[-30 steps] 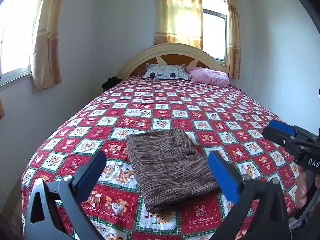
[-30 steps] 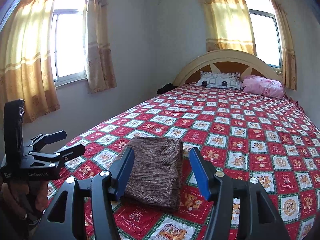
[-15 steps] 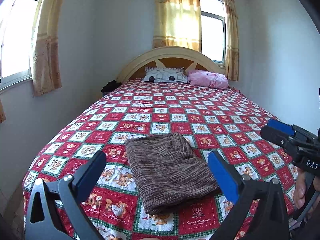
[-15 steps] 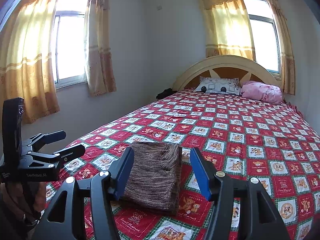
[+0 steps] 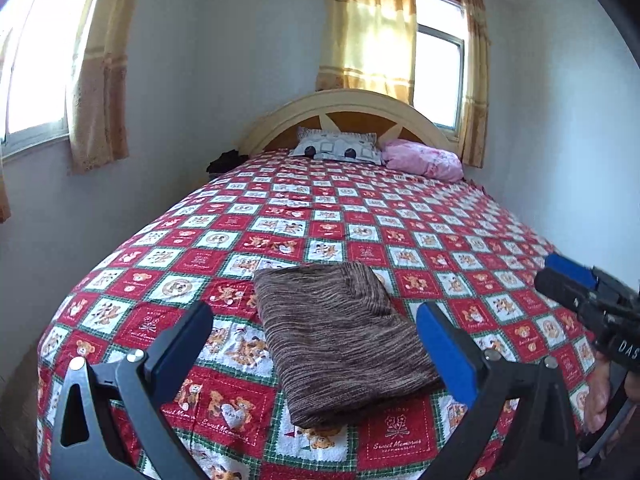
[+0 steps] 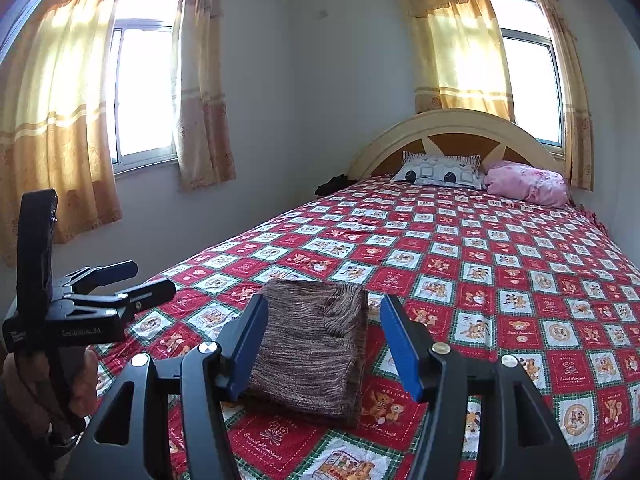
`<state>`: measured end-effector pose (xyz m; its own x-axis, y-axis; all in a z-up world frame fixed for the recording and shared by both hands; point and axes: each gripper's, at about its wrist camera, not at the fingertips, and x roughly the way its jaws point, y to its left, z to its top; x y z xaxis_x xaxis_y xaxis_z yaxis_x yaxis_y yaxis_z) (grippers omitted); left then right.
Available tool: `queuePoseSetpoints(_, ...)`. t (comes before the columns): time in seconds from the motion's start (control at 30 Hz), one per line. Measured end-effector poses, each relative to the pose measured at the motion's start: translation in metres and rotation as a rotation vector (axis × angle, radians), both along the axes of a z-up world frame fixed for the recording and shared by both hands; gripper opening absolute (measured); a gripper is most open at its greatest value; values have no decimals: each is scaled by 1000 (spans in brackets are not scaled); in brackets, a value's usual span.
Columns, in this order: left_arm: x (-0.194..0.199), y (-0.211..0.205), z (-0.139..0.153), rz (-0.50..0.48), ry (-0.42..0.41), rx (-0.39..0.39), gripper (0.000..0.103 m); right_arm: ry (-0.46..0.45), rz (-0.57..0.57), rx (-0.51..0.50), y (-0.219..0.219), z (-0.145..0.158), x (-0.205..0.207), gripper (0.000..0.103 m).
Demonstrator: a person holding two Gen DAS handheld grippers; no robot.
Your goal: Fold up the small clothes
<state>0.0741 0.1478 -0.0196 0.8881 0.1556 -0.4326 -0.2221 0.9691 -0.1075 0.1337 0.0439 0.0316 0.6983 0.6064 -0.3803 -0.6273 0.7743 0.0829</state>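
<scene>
A brown striped knit garment [image 5: 340, 336] lies folded flat into a rectangle near the foot of the bed; it also shows in the right wrist view [image 6: 312, 344]. My left gripper [image 5: 316, 336] is open and empty, held above and short of the garment. It appears at the left in the right wrist view [image 6: 140, 276]. My right gripper [image 6: 324, 336] is open and empty, also held back from the garment. It shows at the right edge of the left wrist view [image 5: 560, 276].
The bed has a red and white patchwork cover [image 5: 400, 232] with bear prints. A grey patterned pillow [image 5: 336, 148] and a pink pillow [image 5: 424, 160] lie by the arched headboard [image 5: 344, 108]. A dark item [image 5: 226, 160] sits beside the bed's far left. Walls with curtained windows stand close.
Both grippers have drawn back and tilted up a little, so the garment sits lower in both views. The garment has not moved. Both grippers stay open.
</scene>
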Motion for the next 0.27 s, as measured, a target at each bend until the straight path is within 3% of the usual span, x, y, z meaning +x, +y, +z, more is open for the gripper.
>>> queuePoseSetpoints(0.27, 2, -1, -3, -30, -5, -10, 103, 18, 4, -16, 0, -6, 1, 60)
